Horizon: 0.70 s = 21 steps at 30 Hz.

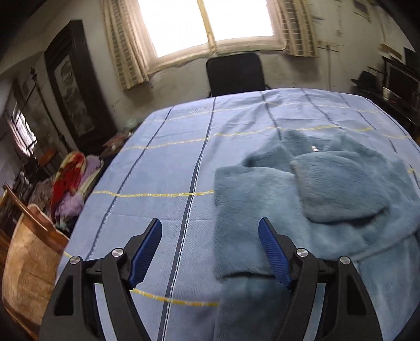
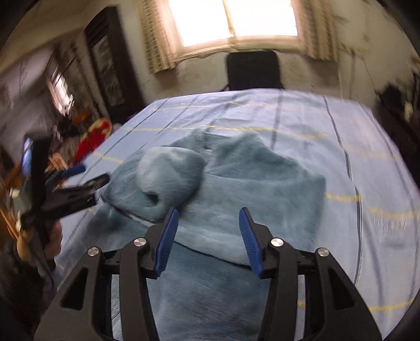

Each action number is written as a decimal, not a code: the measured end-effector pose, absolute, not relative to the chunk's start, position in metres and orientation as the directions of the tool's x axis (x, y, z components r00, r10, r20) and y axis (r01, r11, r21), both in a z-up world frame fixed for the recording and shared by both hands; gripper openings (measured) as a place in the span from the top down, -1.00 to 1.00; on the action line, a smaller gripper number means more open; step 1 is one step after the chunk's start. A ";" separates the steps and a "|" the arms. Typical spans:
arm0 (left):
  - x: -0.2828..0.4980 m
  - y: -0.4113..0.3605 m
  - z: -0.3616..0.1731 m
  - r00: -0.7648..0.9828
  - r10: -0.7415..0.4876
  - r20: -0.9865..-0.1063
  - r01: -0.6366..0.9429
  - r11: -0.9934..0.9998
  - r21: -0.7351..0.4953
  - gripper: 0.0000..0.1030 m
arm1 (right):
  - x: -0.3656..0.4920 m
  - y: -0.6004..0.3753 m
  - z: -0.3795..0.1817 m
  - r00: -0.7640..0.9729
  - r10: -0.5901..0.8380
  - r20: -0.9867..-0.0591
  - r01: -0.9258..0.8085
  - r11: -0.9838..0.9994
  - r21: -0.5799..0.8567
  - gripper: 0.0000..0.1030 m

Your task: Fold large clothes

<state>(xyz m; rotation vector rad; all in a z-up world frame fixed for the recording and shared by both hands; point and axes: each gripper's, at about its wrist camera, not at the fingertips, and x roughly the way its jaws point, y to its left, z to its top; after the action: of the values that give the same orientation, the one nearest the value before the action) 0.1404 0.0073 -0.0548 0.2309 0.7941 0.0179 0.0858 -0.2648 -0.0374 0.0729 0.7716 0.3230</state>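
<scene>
A fluffy blue-grey garment (image 1: 315, 199) lies partly folded on a table covered with a light blue striped cloth (image 1: 162, 162). Its sleeves are laid across its body. My left gripper (image 1: 210, 225) is open and empty above the garment's left edge. In the right wrist view the garment (image 2: 236, 188) lies in the middle, one sleeve (image 2: 168, 181) folded over its left side. My right gripper (image 2: 208, 217) is open and empty just above its near part. The left gripper (image 2: 86, 181) shows at the left of this view, beside the garment's left edge.
A black chair (image 1: 235, 73) stands at the table's far end under a bright window (image 1: 210, 23). A pile of red and purple fabrics (image 1: 71, 186) and a wooden chair (image 1: 29, 251) stand left of the table. Dark shelves (image 1: 399, 86) fill the right.
</scene>
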 end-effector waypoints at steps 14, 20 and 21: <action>0.168 0.056 -0.101 0.571 -0.087 -0.816 0.068 0.996 -0.058 -0.56 | 0.121 -0.103 -0.058 0.678 0.139 -0.721 -0.477 0.830 -0.289 -0.03; 0.170 0.057 -0.104 0.564 -0.091 -0.820 0.061 0.996 -0.068 -0.65 | 0.149 -0.126 -0.088 0.631 0.072 -0.772 -0.401 0.882 -0.246 0.46; 0.171 0.056 -0.104 0.566 -0.087 -0.820 0.061 0.996 -0.063 -0.65 | 0.150 -0.133 -0.088 0.625 0.084 -0.776 -0.385 0.898 -0.213 0.55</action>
<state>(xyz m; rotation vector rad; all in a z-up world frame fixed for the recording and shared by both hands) 0.1710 0.0559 -0.1040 -0.0287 0.9650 -0.0871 0.1504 -0.1334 -0.0877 -0.3808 0.8573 0.2769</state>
